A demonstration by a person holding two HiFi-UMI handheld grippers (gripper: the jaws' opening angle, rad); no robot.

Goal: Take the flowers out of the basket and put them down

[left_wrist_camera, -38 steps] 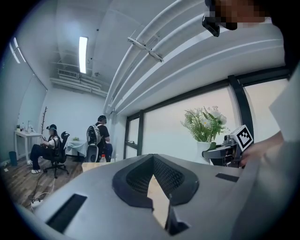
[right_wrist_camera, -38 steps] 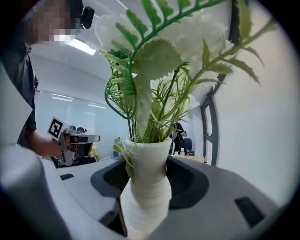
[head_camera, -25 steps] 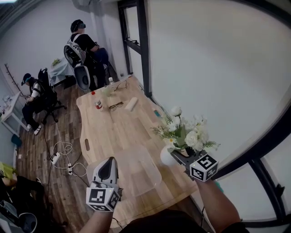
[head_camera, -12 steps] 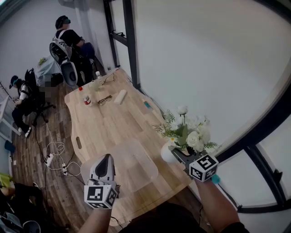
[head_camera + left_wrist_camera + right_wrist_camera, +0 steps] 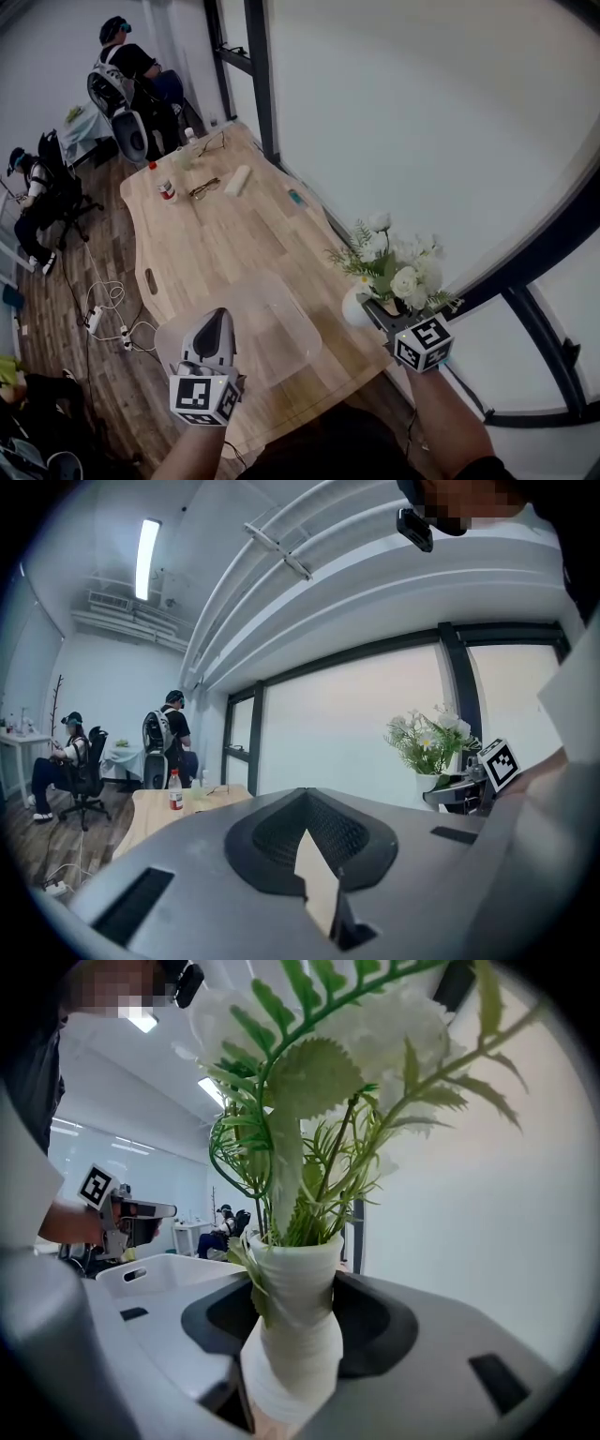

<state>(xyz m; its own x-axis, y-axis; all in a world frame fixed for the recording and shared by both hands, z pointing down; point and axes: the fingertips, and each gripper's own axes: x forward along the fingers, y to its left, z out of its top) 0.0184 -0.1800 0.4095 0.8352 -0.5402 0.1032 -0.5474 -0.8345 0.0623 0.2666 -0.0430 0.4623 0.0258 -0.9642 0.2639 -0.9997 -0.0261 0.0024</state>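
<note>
A white ribbed vase (image 5: 356, 306) of white flowers and green fern (image 5: 396, 269) hangs at the table's near right edge, just right of the translucent plastic basket (image 5: 272, 328). My right gripper (image 5: 372, 315) is shut on the vase; in the right gripper view the vase (image 5: 291, 1335) fills the gap between the jaws, with the stems (image 5: 309, 1176) rising above it. Over the basket's near left corner my left gripper (image 5: 217, 326) is shut, with nothing in it. The left gripper view shows the flowers (image 5: 429, 742) off to the right.
The long wooden table (image 5: 225, 244) runs away from me along a window wall on the right. At its far end lie a red-capped bottle (image 5: 167, 190), glasses (image 5: 206, 187) and a white roll (image 5: 237, 180). Cables (image 5: 103, 314) lie on the floor; seated people are far left.
The head view has swung a little, so the table's far end has slid up and left. Both grippers and the held vase keep nearly the same places by the basket.
</note>
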